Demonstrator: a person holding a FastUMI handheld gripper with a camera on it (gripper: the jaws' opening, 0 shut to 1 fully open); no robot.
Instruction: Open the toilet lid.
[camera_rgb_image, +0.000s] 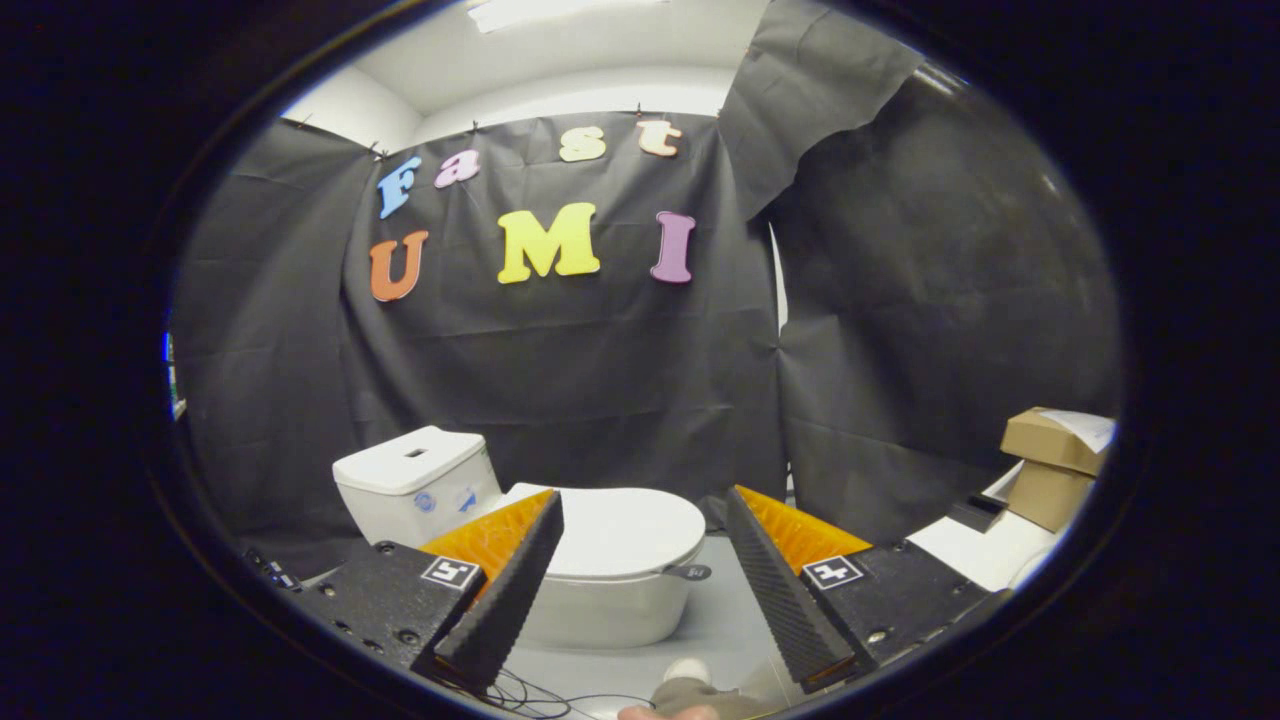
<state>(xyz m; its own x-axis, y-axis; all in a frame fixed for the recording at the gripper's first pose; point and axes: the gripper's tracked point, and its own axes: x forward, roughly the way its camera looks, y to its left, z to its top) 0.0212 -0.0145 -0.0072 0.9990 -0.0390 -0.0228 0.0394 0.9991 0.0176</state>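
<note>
Item: toilet (600, 590), white, standing on a pale floor (730, 620) against the booth's black cloth wall.

Parts: cistern (415, 485) at the back left; lid (625, 530) lying flat and closed over the bowl (600, 605); a small dark tab (690, 572) projecting from the lid's front rim on the right side, apparently a pull handle.

Gripper (640, 580): fingers spread wide apart, holding nothing, touching nothing.

Position of lid relative to jaws: beyond the fingertips and between them, set somewhat toward the left finger, which overlaps the lid's left part in the view. The tab lies in the gap, nearer the right finger. Toilet and gripper are apart; the approach is not yet made.

Other contents: cardboard boxes (1050, 465) stacked on a white surface (985, 555) to the right, well apart from the toilet; loose cables (540, 695) on the floor just below the fingers; part of a person, probably a foot or a sleeve, at the bottom.

Risks, judged from this state:
- The tab is small; a slightly off-line approach would close the fingers beside it, or on the lid rim alone, where a smooth curved edge would likely slip out.
- A grip taken too shallow could let go partway up, dropping the lid.
- Lifting straight up instead of along the hinge arc could wrench the tab or drag the toilet.
- The cables could snag the person's step.
</note>
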